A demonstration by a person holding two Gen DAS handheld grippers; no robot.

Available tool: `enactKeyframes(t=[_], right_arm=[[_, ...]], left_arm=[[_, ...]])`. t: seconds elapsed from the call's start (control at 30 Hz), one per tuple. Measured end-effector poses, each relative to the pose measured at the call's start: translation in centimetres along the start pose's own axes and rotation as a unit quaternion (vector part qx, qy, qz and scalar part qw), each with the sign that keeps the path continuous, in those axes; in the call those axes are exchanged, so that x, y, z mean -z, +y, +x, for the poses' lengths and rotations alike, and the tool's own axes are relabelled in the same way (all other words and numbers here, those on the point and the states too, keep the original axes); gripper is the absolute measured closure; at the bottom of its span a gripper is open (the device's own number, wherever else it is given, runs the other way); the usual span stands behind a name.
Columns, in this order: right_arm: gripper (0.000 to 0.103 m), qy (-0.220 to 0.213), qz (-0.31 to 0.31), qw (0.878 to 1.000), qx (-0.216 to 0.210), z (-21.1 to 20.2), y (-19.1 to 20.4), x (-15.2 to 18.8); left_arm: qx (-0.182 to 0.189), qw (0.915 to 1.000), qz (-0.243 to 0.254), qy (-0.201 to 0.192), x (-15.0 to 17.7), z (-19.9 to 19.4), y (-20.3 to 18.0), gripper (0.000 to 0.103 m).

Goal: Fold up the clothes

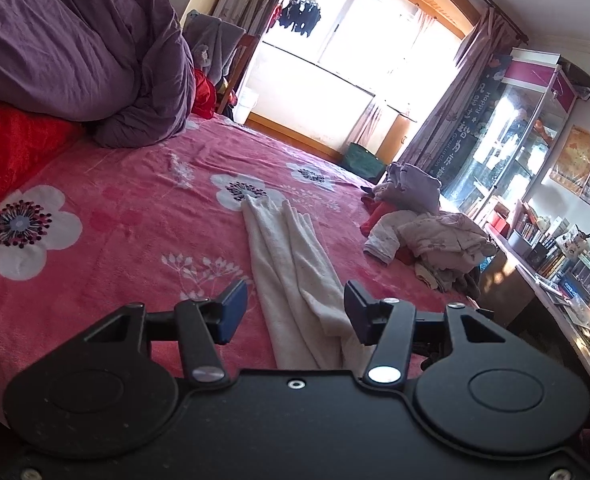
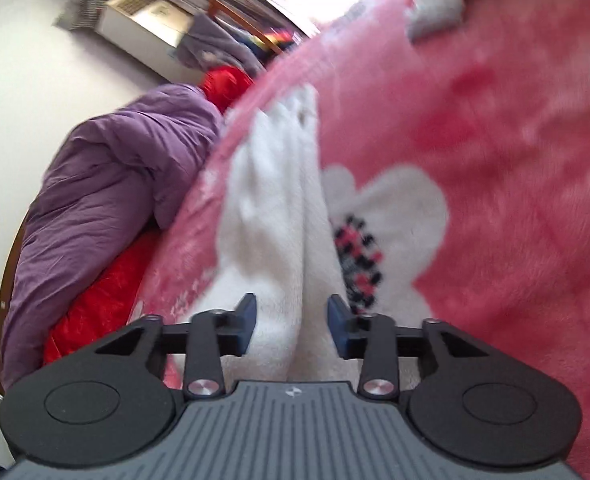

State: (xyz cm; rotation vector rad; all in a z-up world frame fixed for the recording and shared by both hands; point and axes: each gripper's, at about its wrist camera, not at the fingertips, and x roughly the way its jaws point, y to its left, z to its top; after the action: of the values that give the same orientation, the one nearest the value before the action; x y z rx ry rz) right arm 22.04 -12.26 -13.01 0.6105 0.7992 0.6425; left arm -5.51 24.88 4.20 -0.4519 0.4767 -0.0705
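Note:
A long cream-white garment (image 1: pixel 291 272) lies stretched out on the pink flowered bed cover (image 1: pixel 115 220), folded lengthwise into a narrow strip. My left gripper (image 1: pixel 295 308) is open above its near end, the cloth lying between and below the fingers. In the right wrist view the same white garment (image 2: pixel 279 216) runs away from me across the cover (image 2: pixel 495 160). My right gripper (image 2: pixel 291 326) is open, its fingers on either side of the garment's near end. This view is blurred and tilted.
A pile of unfolded clothes (image 1: pixel 423 232) sits at the bed's right edge. A bunched purple quilt (image 1: pixel 75 48) and red pillow (image 1: pixel 11 148) lie at the head of the bed. A desk with books (image 1: pixel 555 256) and a glass cabinet (image 1: pixel 511 132) stand to the right.

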Motion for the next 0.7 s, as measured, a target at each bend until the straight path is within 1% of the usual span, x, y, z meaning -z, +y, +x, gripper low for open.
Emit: enactKeyframes(t=[0.1, 0.13, 0.23, 0.27, 0.3, 0.33, 0.4, 0.43, 0.47, 0.53, 0.6, 0.63, 0.67, 0.7], right_arm=[[0.061, -0.016, -0.064, 0.998, -0.025, -1.7, 2.0, 1.1], [0.062, -0.009, -0.079, 0.997, -0.025, -1.7, 2.5, 1.6], [0.063, 0.026, -0.119, 0.993, -0.011, -0.9, 3.6, 3.2], [0.063, 0.038, -0.132, 0.991, -0.006, -0.7, 4.0, 3.7], [0.063, 0.063, -0.142, 0.988, 0.001, 0.0, 4.3, 4.4], [0.064, 0.066, -0.137, 0.988, -0.001, -0.2, 4.4, 5.0], [0.064, 0.048, -0.115, 0.992, -0.013, -1.5, 4.5, 6.0], [0.063, 0.038, -0.099, 0.994, -0.014, -2.0, 4.4, 6.4], [0.06, 0.028, -0.089, 0.996, -0.009, -2.5, 4.4, 6.8], [0.056, 0.012, -0.096, 0.995, 0.013, -2.9, 4.5, 7.6], [0.056, 0.009, -0.084, 0.996, 0.013, -2.9, 4.3, 8.2], [0.056, 0.008, -0.076, 0.997, 0.011, -2.9, 4.2, 8.5], [0.056, 0.007, -0.08, 0.997, 0.017, -2.8, 4.3, 8.7], [0.056, 0.009, -0.085, 0.996, 0.018, -2.6, 4.3, 8.9]], left_arm=[[0.017, 0.9998, 0.0, 0.01, 0.2, 1.0, -0.7, 0.05], [0.025, 0.9996, 0.003, 0.015, 0.3, 1.5, -1.0, 0.05], [0.048, 0.9985, 0.013, 0.024, 0.6, 3.8, -2.0, 0.05], [0.06, 0.9976, 0.007, 0.034, 0.7, 5.1, -2.1, 0.05], [0.072, 0.9965, 0.0, 0.043, 0.9, 6.4, -2.2, 0.05], [0.083, 0.9951, -0.007, 0.052, 1.0, 7.7, -2.3, 0.05], [0.103, 0.9906, -0.04, 0.081, 1.5, 11.0, -1.8, 0.05], [0.113, 0.9874, -0.057, 0.095, 1.8, 12.7, -1.6, 0.05], [0.114, 0.9853, -0.07, 0.107, 2.0, 14.6, -1.2, 0.051], [0.116, 0.9801, -0.095, 0.13, 2.4, 18.2, -0.4, 0.051], [0.117, 0.9737, -0.121, 0.154, 2.8, 21.9, 0.4, 0.051], [0.11, 0.9727, -0.126, 0.16, 3.1, 23.4, 0.8, 0.051], [0.102, 0.9716, -0.131, 0.169, 3.3, 24.7, 1.2, 0.052], [0.104, 0.9682, -0.143, 0.177, 3.7, 25.8, 1.7, 0.052]])
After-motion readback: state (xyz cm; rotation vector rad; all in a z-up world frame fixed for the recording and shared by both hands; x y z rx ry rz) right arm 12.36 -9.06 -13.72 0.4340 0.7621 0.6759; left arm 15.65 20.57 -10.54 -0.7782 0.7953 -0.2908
